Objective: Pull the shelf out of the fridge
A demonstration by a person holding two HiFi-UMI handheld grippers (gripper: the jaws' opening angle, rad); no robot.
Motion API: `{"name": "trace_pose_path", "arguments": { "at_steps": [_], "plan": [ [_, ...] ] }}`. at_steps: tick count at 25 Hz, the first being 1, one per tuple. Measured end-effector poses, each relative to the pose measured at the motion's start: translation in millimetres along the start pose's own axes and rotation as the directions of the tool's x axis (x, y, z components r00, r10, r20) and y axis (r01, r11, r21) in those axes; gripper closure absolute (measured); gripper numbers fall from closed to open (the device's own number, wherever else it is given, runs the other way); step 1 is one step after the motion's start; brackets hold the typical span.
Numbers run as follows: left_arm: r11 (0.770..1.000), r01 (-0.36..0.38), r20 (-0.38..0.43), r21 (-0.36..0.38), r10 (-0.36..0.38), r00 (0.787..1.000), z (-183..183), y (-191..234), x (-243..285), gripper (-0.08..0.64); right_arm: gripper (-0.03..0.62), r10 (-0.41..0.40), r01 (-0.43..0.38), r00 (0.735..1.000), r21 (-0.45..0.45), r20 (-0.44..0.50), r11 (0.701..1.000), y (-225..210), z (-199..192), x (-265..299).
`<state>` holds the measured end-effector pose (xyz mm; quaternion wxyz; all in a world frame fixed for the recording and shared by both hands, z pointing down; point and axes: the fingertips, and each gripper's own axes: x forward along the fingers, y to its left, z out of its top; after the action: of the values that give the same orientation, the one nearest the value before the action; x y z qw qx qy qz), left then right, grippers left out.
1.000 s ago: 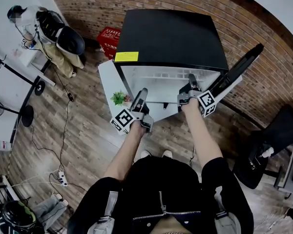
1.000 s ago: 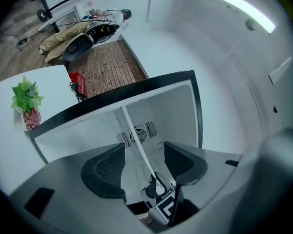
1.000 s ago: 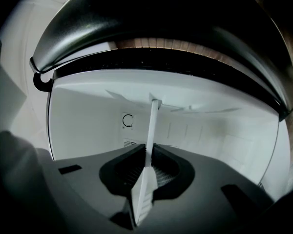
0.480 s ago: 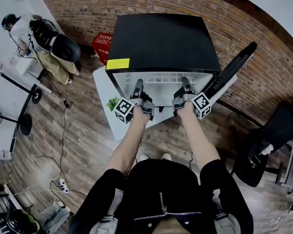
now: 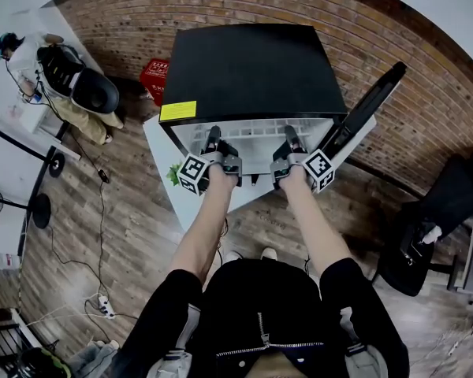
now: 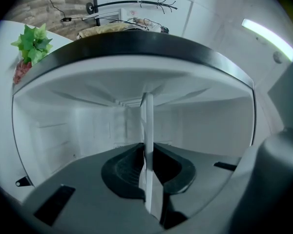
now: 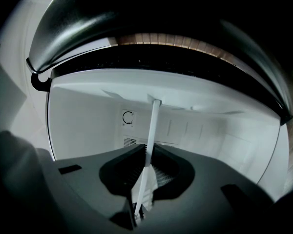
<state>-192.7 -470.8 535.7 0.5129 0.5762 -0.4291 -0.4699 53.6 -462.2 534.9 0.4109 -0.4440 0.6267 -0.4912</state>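
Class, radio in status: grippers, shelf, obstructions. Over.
Left gripper jaws just closed onto shelf edge; right gripper shut on it. Shelf inside fridge. Nothing blocking visible.

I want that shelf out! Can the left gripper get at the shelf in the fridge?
Yes, it seems so. The fridge door stands open, nothing blocks the way, and the left gripper has just been closing its fingers on the shelf, whose front edge sits between them.

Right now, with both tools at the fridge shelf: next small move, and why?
Probably a short, even pull straight back out of the fridge. The left tool, its jaws just having closed, now pinches the shelf by its front edge. The right tool pinches it too, so it looks ready to slide.
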Motion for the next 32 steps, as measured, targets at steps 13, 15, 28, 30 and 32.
{"name": "trace_pose_path", "arguments": {
  "at_steps": [13, 15, 28, 30, 32],
  "plan": [
    [0.999, -0.009, -0.022, -0.034, 0.008, 1.0, -2.9, -1.3, -7.3, 0.52, 0.554, -0.008, 0.008, 1.0, 0.003, 0.002, 1.0, -0.5, -1.0, -7.7],
    [1.0, -0.005, -0.022, -0.031, 0.005, 1.0, -3.1, -2.2, -10.5, 0.521, 0.554, -0.009, 0.009, 1.0, 0.004, 0.001, 1.0, 0.4, -2.1, -10.6],
    [1.0, 0.004, -0.036, -0.025, -0.005, 0.999, -6.6, -2.8, -25.7, 0.52, 0.552, 0.001, -0.001, 1.0, -0.018, -0.024, 1.0, 2.9, -6.0, -25.0],
    [1.0, 0.006, -0.038, -0.026, -0.007, 0.999, -7.1, -3.0, -27.5, 0.52, 0.552, 0.002, -0.002, 1.0, -0.016, -0.027, 1.0, 2.5, -6.3, -26.9],
    [1.0, 0.007, -0.038, -0.029, -0.008, 0.999, -7.3, -3.4, -29.0, 0.52, 0.552, 0.003, -0.003, 1.0, -0.013, -0.03, 1.0, 2.6, -6.7, -27.9]
  ]
}}
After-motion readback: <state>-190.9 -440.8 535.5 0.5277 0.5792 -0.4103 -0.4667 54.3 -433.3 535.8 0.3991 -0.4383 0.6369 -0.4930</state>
